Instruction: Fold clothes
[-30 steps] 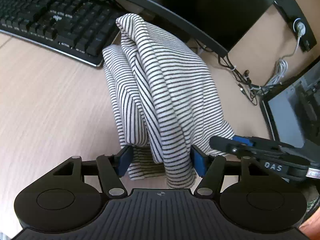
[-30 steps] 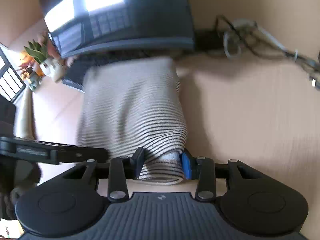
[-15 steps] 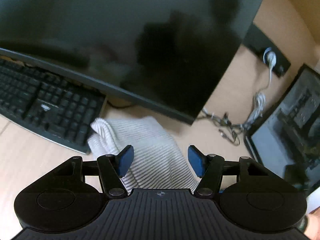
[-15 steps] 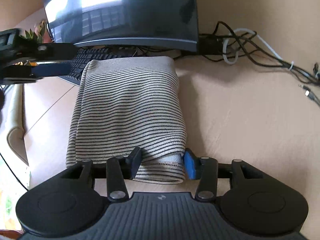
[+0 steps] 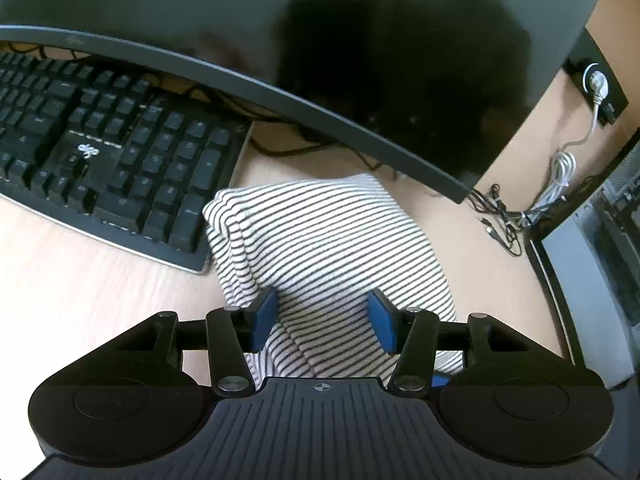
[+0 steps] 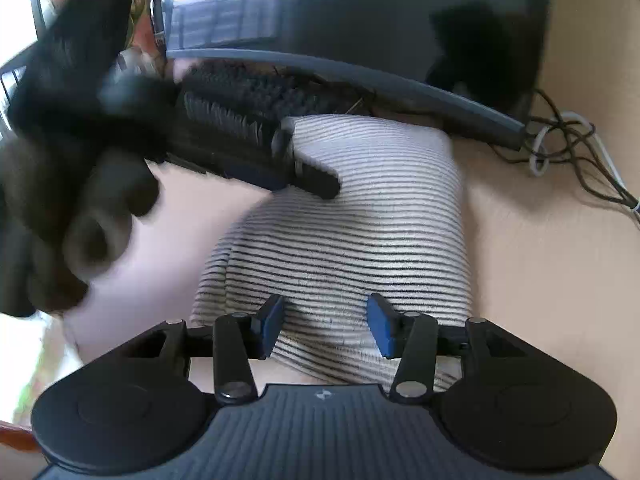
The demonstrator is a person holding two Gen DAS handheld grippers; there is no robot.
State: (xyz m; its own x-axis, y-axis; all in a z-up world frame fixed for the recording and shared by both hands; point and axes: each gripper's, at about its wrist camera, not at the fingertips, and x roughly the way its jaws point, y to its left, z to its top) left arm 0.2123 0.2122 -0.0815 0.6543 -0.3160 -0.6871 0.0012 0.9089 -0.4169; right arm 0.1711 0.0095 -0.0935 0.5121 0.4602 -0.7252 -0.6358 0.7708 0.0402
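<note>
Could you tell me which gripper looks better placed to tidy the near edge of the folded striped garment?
Probably the right gripper: it sits open over the near edge of the striped garment. The left gripper, whose jaws have just been closing, stands over a diagonal crease further along.

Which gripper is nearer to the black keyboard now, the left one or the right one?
Left. The left gripper is over the striped garment on the side that lies against the keyboard. The right gripper is over the garment's opposite side, farther from the keyboard.
</note>
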